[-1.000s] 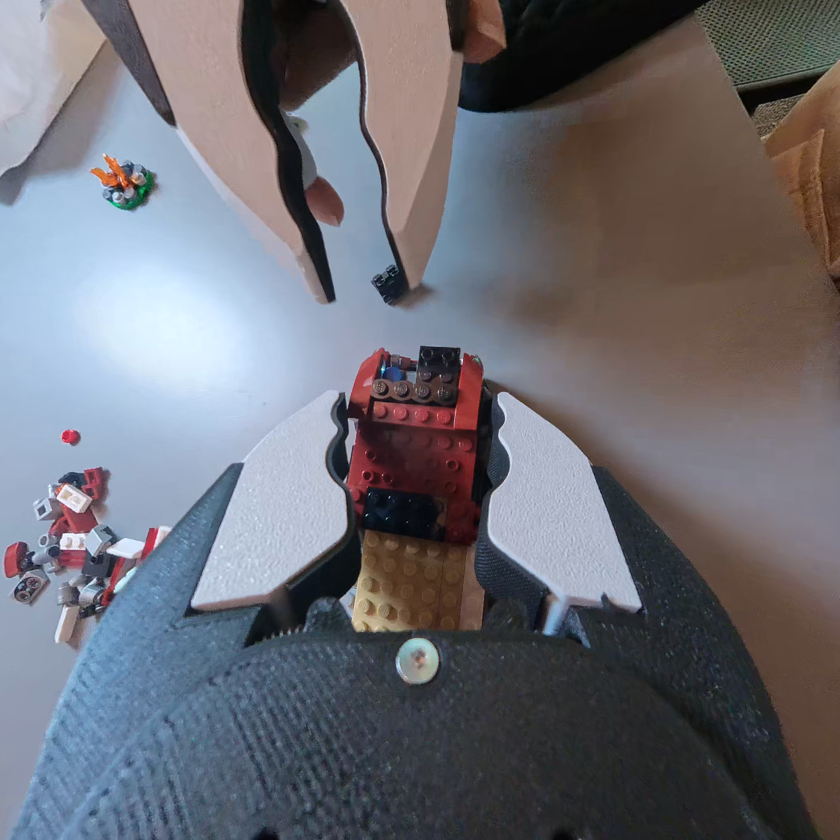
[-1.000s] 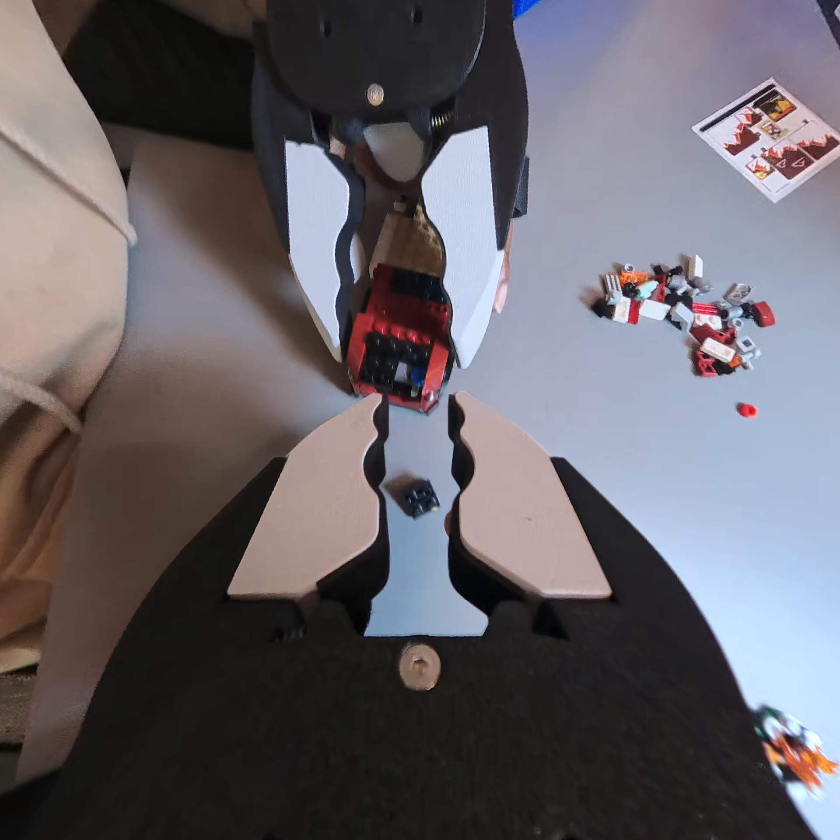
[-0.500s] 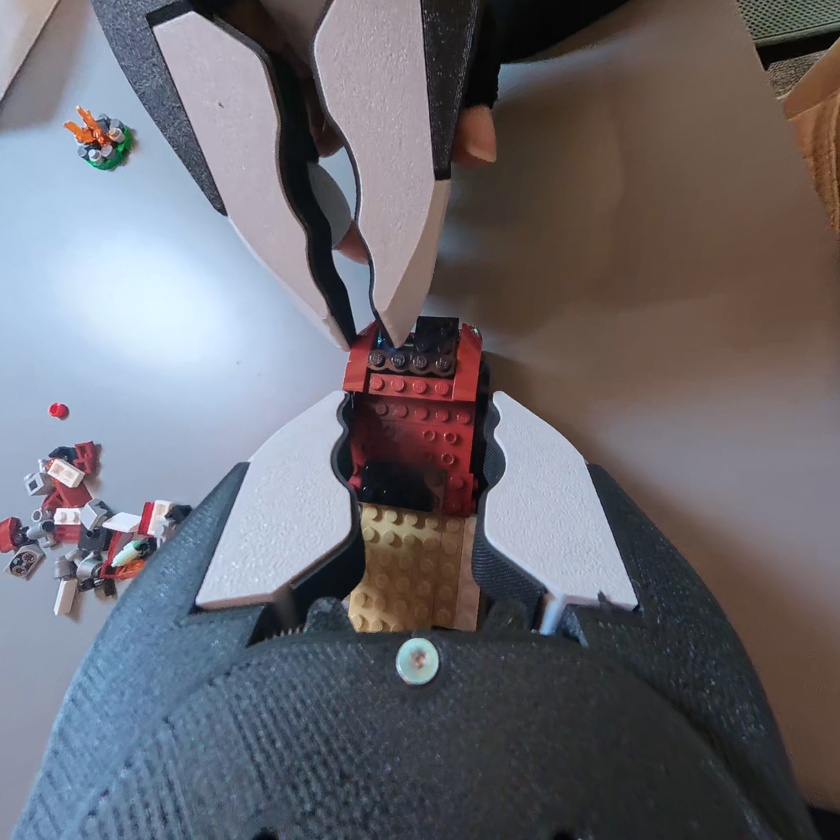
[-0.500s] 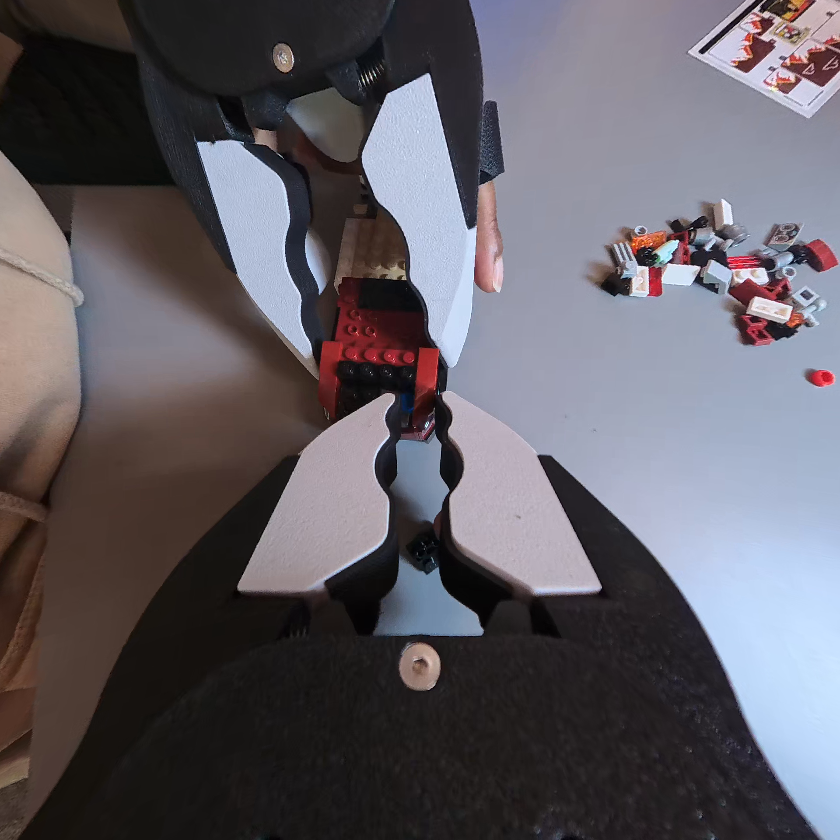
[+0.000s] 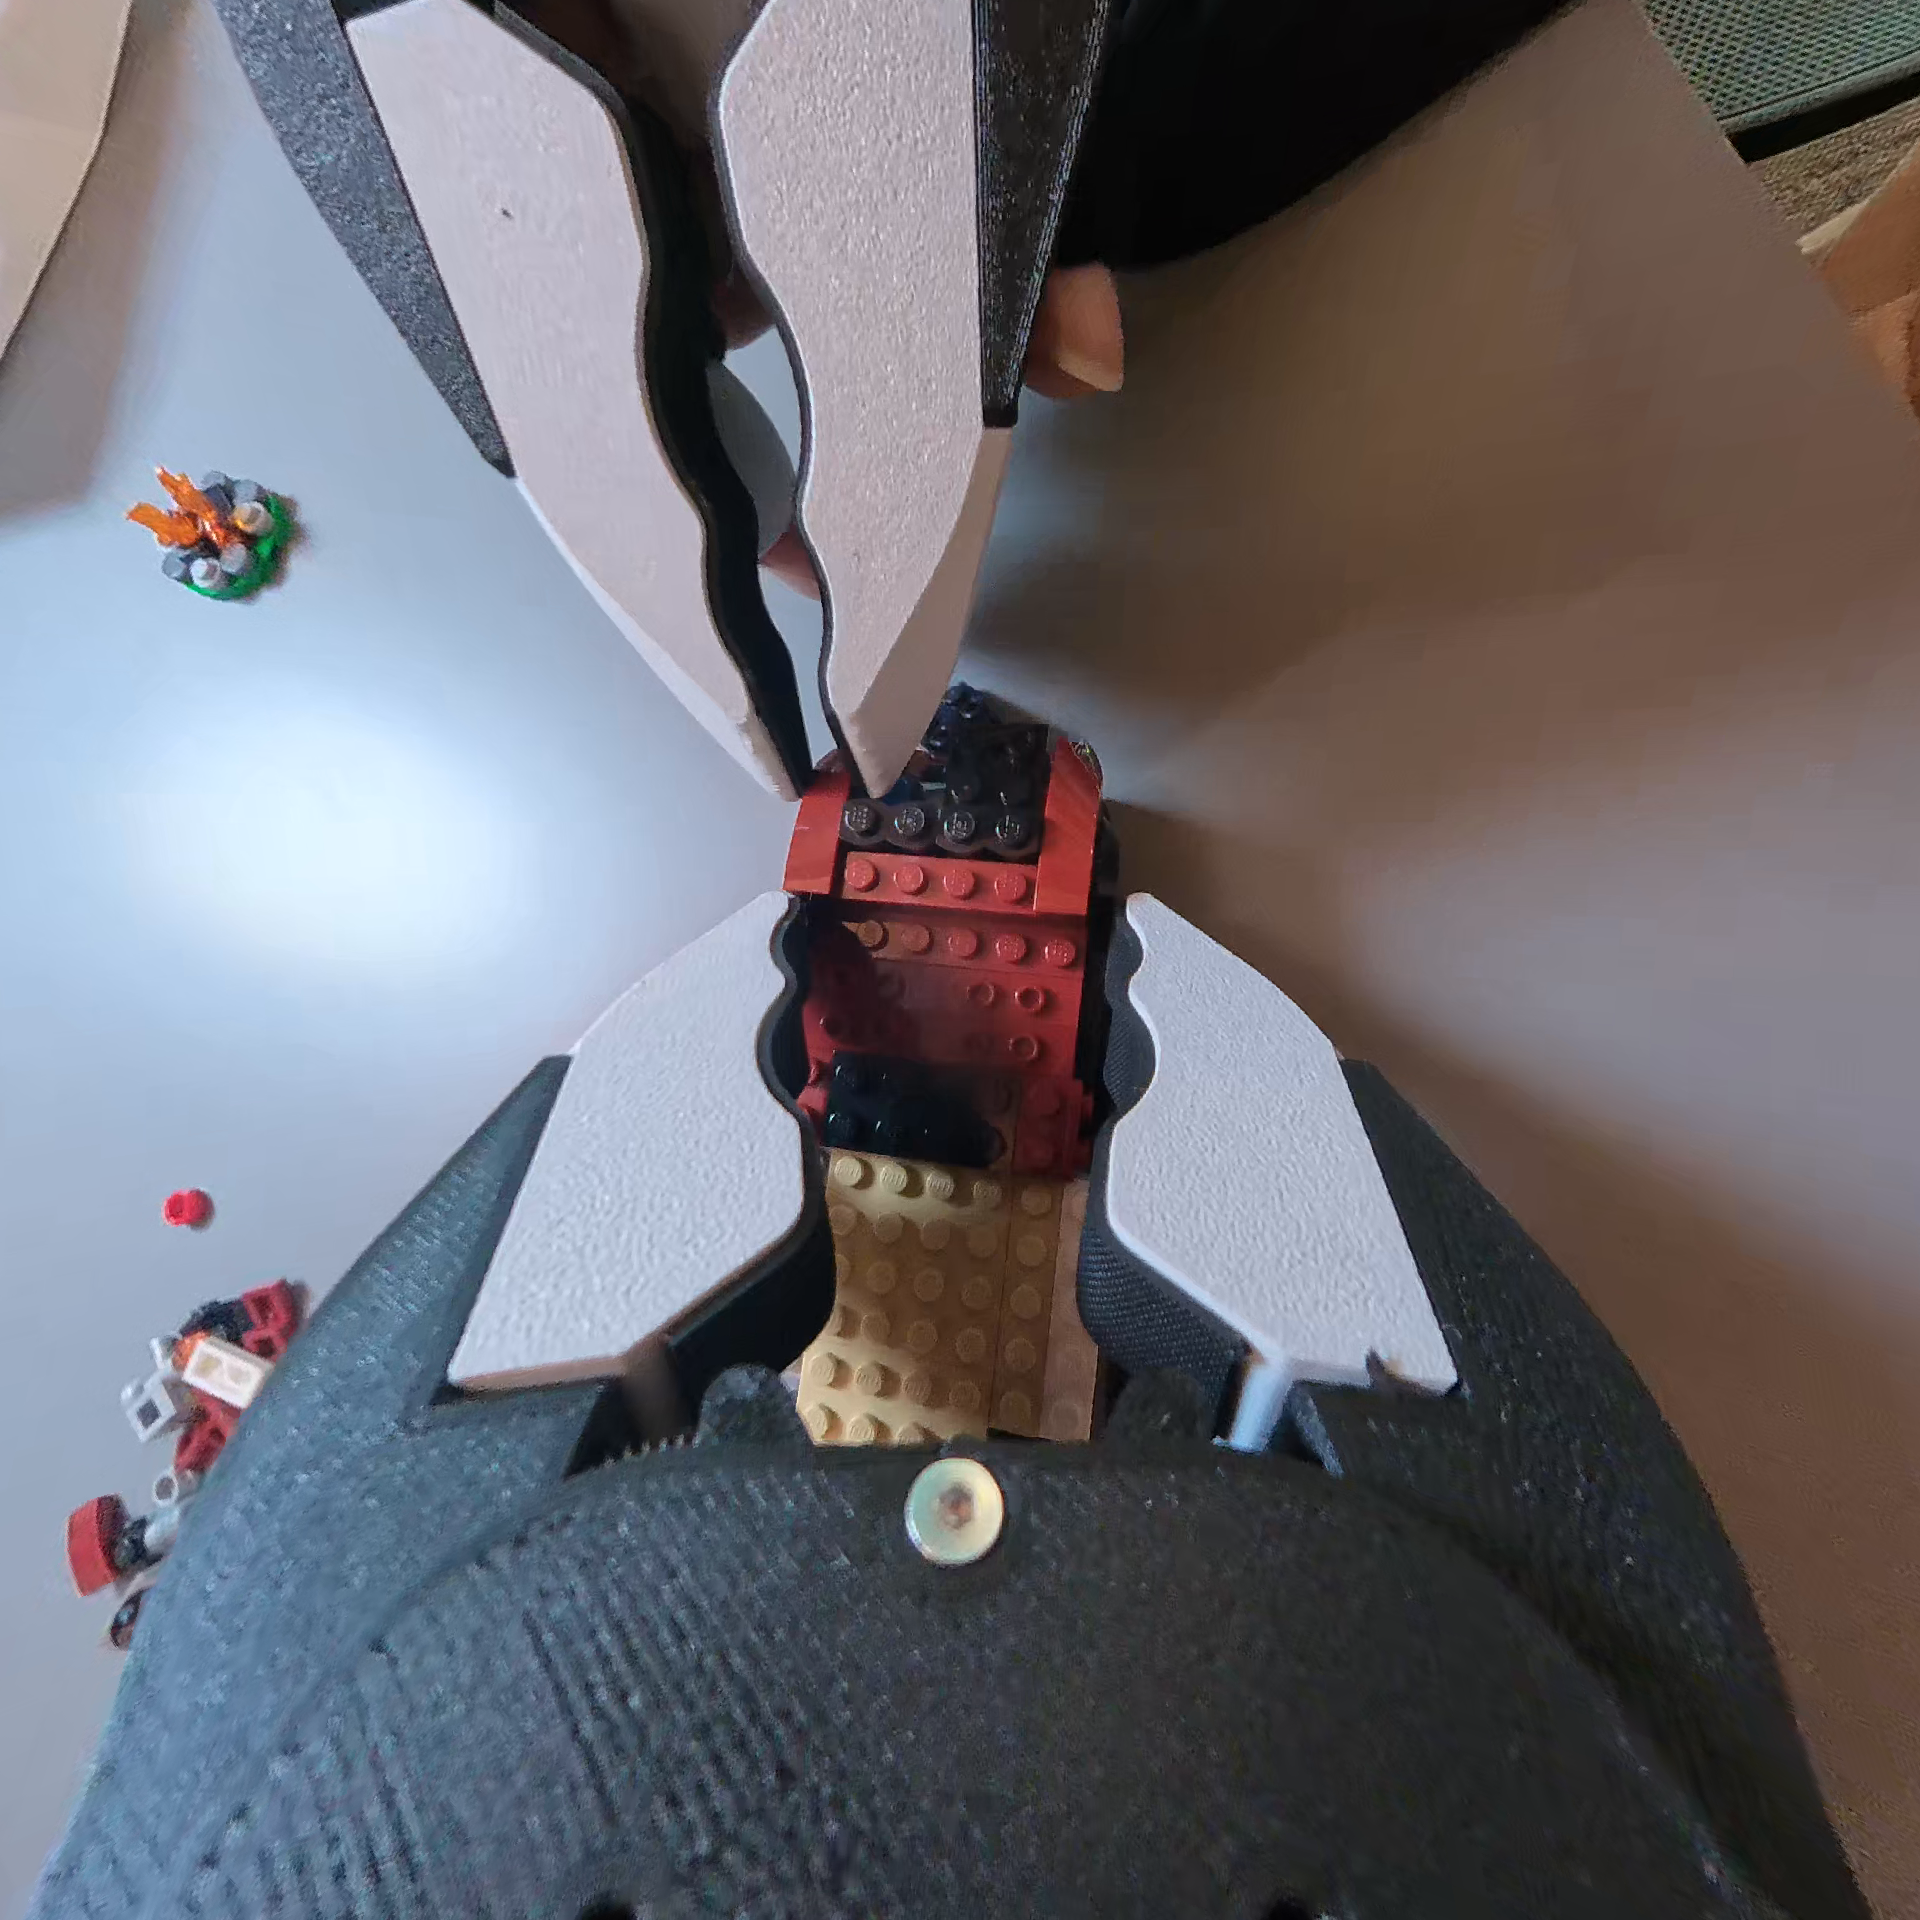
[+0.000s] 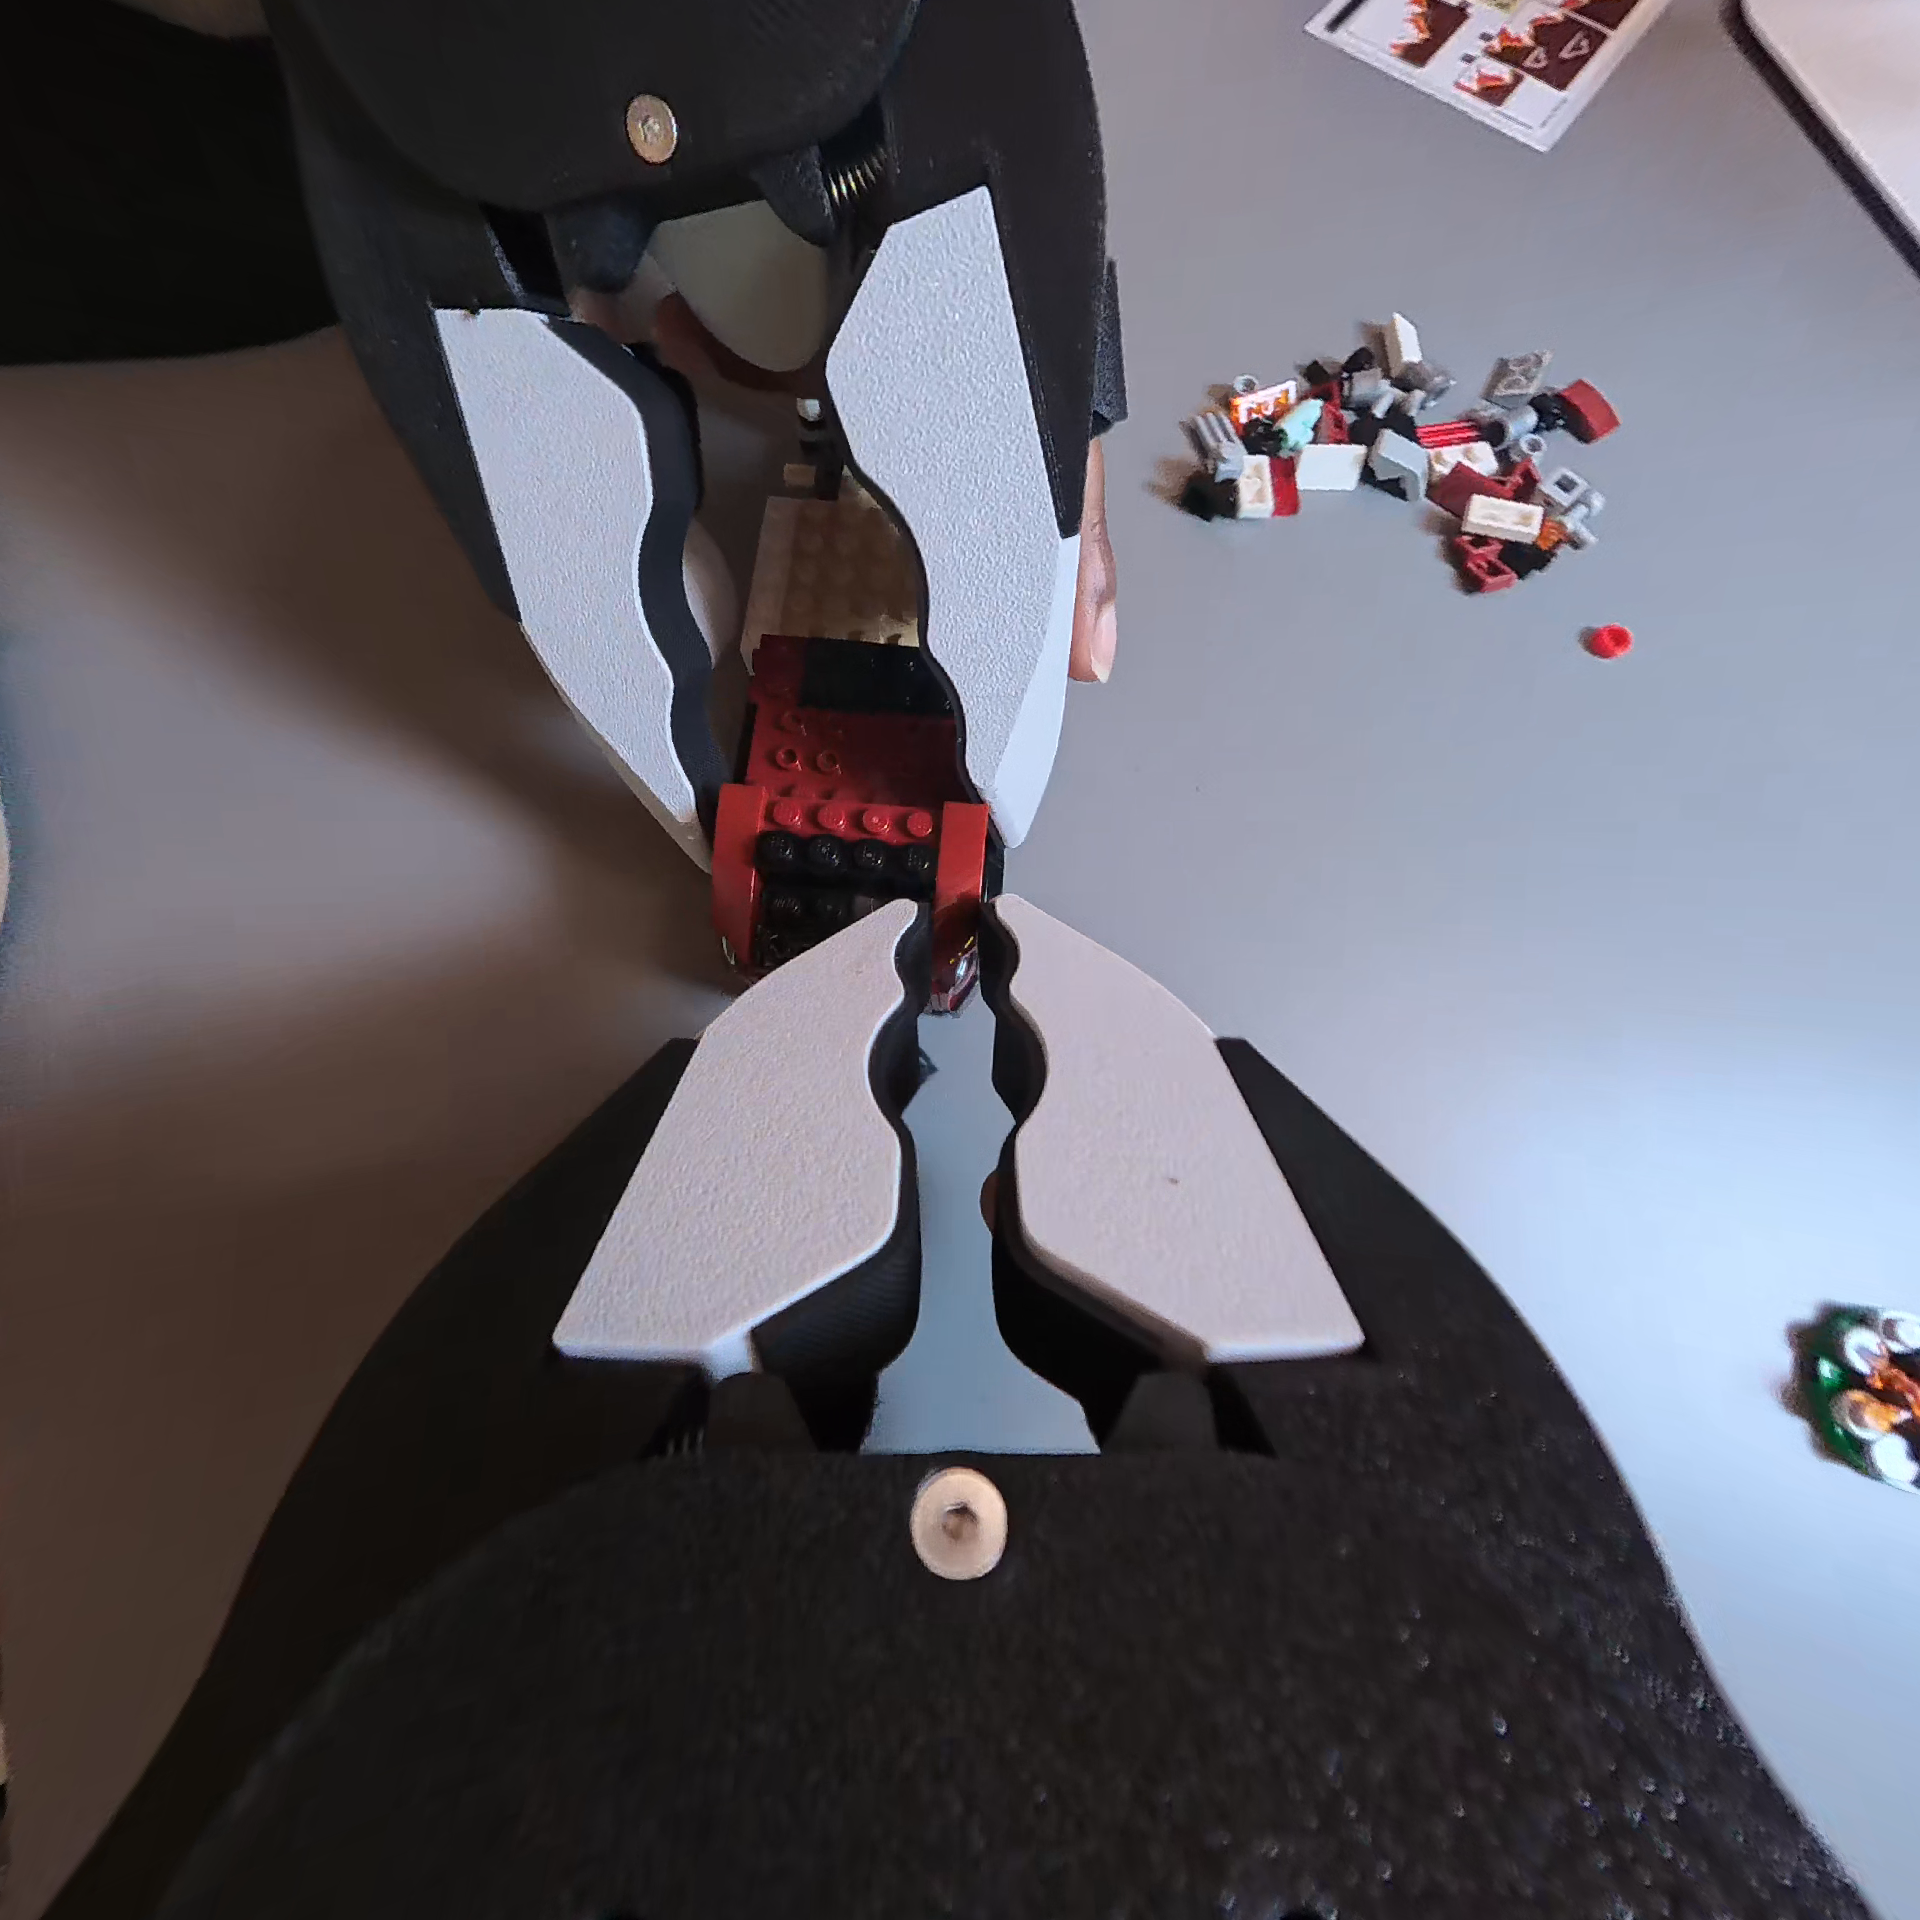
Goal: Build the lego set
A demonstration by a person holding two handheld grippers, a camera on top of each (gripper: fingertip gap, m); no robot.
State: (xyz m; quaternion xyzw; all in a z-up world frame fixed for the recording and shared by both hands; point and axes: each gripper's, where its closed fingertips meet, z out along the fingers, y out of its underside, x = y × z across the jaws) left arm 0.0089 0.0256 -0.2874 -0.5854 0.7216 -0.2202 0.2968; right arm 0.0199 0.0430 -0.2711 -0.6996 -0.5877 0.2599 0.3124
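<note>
Sitting lengthwise between the pale fingers of the left tool (image 5: 953,904), the brick model (image 5: 945,997) is held by its dark red walls, tan base plate toward the tool body and stepped red and black front poking out past the fingertips; that tool stands fairly wide, about the model's width, much as it did a second ago. What has changed is at the model's front corner. The right tool (image 6: 956,914), which a second ago hung clear of the model with a moderate gap over a small black brick lying on the tabletop (image 6: 1351,935), has closed the distance and narrowed to a slim slot. Its two tips now straddle the red curved brick (image 6: 961,852) on that corner, one tip outside the model and one on the row of dark studs inside, and the pads look to be pressed on that brick. Beyond the model, on the side of the corner being pinched, lie a loose pile of small bricks (image 6: 1392,457), a single red stud (image 6: 1607,640), a little campfire build (image 5: 223,535) and a printed sheet (image 6: 1496,52), all well apart from the model and none of them disturbed.
</note>
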